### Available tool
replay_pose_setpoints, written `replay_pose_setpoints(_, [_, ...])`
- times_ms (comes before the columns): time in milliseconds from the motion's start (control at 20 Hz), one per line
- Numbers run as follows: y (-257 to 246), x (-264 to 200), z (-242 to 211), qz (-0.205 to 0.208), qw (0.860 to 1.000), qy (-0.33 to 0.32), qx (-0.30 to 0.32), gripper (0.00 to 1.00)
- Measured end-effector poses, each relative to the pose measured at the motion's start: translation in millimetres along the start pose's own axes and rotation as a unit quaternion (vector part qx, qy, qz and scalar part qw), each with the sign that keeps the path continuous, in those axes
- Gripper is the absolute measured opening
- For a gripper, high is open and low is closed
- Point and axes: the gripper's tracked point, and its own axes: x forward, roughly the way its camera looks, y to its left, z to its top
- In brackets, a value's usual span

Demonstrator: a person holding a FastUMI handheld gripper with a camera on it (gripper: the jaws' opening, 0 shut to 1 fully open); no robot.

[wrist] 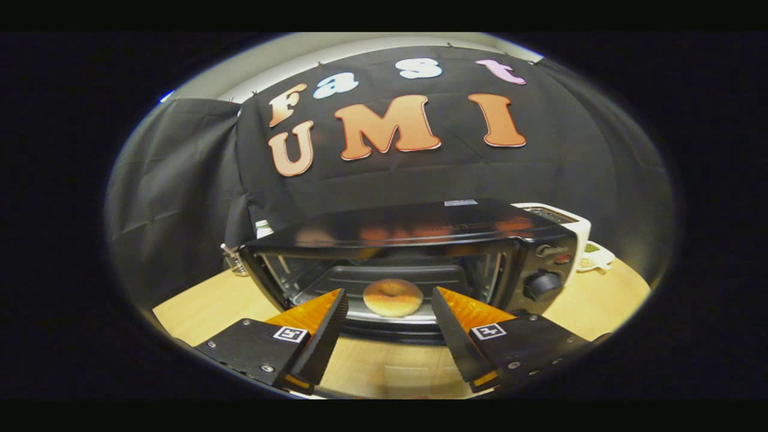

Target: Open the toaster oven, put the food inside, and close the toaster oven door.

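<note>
Counter (240, 303) of pale wood carries a black toaster oven (414, 258), which stands just ahead of the gripper (390, 306). Its cavity looks open, with racks and side walls showing. A bagel (393, 297) lies inside on the rack, near the front and between the two fingertips as seen from here, though beyond them. The jaws stand wide apart and hold nothing. A control knob (542, 285) sits on the oven's right panel. Behind the oven, to its right, is a white appliance (567, 222), and beside that a small dish (594, 258).

By my judgement the food is already in place, so closing the door remains. The risk is that the door, which I take to be folded down below the opening, is caught off-centre by one finger and slips, or is swung up hard enough to shove the oven back along the counter.

The door itself is hard to make out; a dark band under the cavity may be its edge. Small items left of the oven are too blurred to name.
</note>
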Motion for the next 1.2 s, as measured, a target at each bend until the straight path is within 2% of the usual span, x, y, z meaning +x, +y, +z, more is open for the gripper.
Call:
replay_pose_setpoints(100, [-2, -24, -6, 0.004, 1.0, -0.001, -0.013, 0.84])
replay_pose_setpoints(300, [-7, -73, -37, 0.004, 1.0, 0.022, 0.006, 0.84])
replay_pose_setpoints(450, [-16, -97, -57, -0.009, 0.999, 0.037, -0.004, 0.84])
replay_pose_setpoints(600, [-8, -117, -74, 0.005, 0.998, 0.056, 0.008, 0.84])
replay_pose_setpoints(1000, [1, -134, -125, 0.009, 0.993, 0.115, -0.002, 0.85])
replay_pose_setpoints(1200, [2, -131, -135, 0.008, 0.991, 0.135, -0.012, 0.89])
